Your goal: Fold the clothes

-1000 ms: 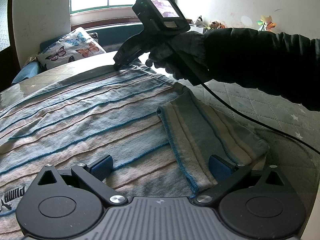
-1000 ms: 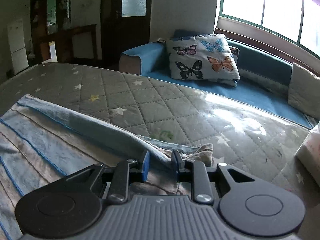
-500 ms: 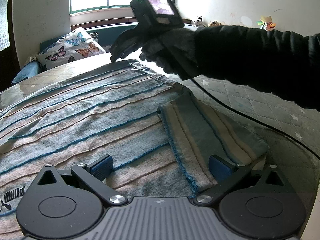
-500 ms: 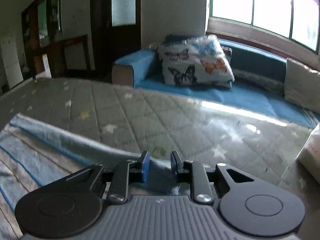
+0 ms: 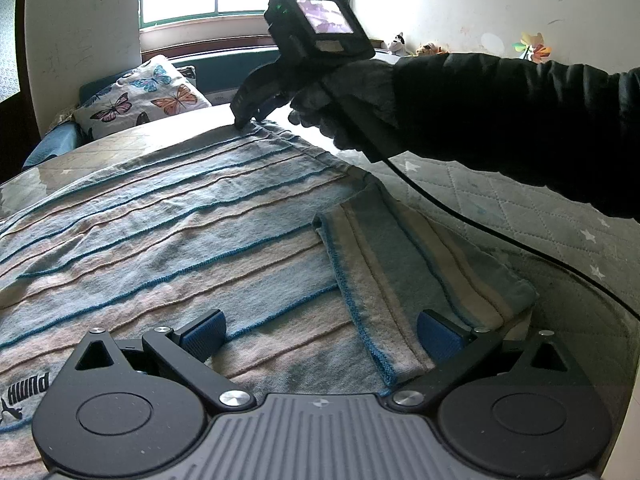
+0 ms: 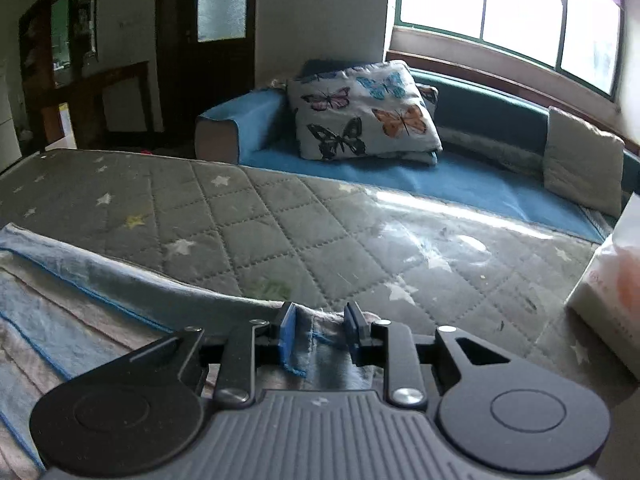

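Observation:
A striped blue and pink shirt (image 5: 160, 240) lies spread flat on the quilted mattress. One sleeve (image 5: 400, 260) is folded in over its body. My left gripper (image 5: 320, 330) hovers open just above the shirt's near edge, its fingers wide apart on either side of the sleeve's end. My right gripper (image 5: 244, 122), held by a gloved hand, sits at the shirt's far corner. In the right wrist view its jaws (image 6: 320, 328) have the bunched corner hem (image 6: 308, 344) between the pads, and they are opening slightly.
The grey star-quilted mattress (image 6: 280, 220) runs beyond the shirt. Behind it a blue bench (image 6: 460, 184) holds a butterfly pillow (image 6: 360, 116). A white box (image 6: 612, 292) stands at the right edge. A dark sleeve (image 5: 520, 120) and a cable (image 5: 480, 232) cross above the folded sleeve.
The right gripper rose a little from the far corner with the hem, then came back down to it. The left gripper and the folded sleeve kept still.

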`<state>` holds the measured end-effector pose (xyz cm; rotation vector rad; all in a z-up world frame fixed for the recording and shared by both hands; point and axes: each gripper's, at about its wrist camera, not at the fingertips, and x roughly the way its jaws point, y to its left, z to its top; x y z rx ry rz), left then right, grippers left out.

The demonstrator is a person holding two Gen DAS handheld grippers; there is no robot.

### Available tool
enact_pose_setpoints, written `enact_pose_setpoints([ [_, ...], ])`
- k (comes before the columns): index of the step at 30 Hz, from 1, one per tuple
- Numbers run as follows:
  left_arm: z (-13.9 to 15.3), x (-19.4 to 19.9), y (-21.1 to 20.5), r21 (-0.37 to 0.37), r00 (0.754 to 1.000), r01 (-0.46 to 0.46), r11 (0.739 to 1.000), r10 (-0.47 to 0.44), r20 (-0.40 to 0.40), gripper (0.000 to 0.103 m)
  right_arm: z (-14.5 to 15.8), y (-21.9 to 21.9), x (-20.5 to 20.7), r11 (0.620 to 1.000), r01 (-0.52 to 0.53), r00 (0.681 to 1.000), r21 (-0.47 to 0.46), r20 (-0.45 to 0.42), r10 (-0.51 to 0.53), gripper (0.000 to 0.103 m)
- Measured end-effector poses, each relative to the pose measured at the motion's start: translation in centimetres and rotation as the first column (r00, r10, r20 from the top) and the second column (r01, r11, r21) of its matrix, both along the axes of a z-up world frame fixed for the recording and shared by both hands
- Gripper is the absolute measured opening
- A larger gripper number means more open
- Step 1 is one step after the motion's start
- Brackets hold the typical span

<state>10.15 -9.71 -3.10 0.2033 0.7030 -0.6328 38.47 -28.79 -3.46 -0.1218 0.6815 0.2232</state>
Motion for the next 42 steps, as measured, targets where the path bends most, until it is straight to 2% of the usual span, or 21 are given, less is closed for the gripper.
enact_pose_setpoints([
  [2,0.0,0.0,0.0,0.000,1.000,0.000,1.000,0.000,0.000,0.103,0.4,0.2,-0.8,0.999,-0.031,0.999,0.023,0.009,0.031,0.025],
  [5,0.0,0.0,-0.1,0.000,1.000,0.000,1.000,0.000,0.000,0.103,0.5,1.5,-1.0,0.996,-0.086,0.996,0.007,-0.003,0.086,0.024],
  [8,0.0,0.0,-0.2,0.001,1.000,-0.004,1.000,0.004,-0.001,0.103,-0.3,2.8,-0.6,0.995,-0.091,0.996,-0.045,-0.011,0.090,0.024],
  [11,0.3,-0.2,0.0,0.008,1.000,-0.023,1.000,0.023,-0.003,0.103,0.6,3.1,-1.3,0.995,-0.096,0.995,-0.033,-0.019,0.095,0.024],
  [17,2.3,-2.1,2.5,0.020,0.993,-0.101,0.995,0.100,0.062,0.103,4.2,3.9,-7.2,0.983,-0.178,0.984,-0.039,-0.016,0.177,0.031],
  [22,3.1,-4.3,6.6,0.040,0.971,-0.222,0.974,0.218,0.095,0.103,6.0,4.7,-14.6,0.968,-0.242,0.970,-0.067,-0.018,0.241,0.043],
  [27,2.9,-6.8,12.0,0.075,0.920,-0.385,0.920,0.376,0.106,0.103,5.5,4.9,-22.6,0.957,-0.279,0.960,-0.081,-0.049,0.275,0.044],
  [32,2.6,-8.5,17.8,0.081,0.832,-0.553,0.829,0.543,0.114,0.103,3.2,5.3,-28.4,0.943,-0.305,0.952,-0.131,-0.080,0.297,0.046],
  [36,2.7,-9.4,21.4,0.069,0.764,-0.644,0.762,0.634,0.117,0.103,1.9,6.0,-31.1,0.940,-0.295,0.956,-0.173,-0.057,0.289,0.047],
  [42,3.1,-9.2,24.3,0.022,0.701,-0.710,0.704,0.704,0.114,0.101,3.5,7.8,-31.2,0.923,-0.349,0.937,-0.160,-0.027,0.350,0.048],
])
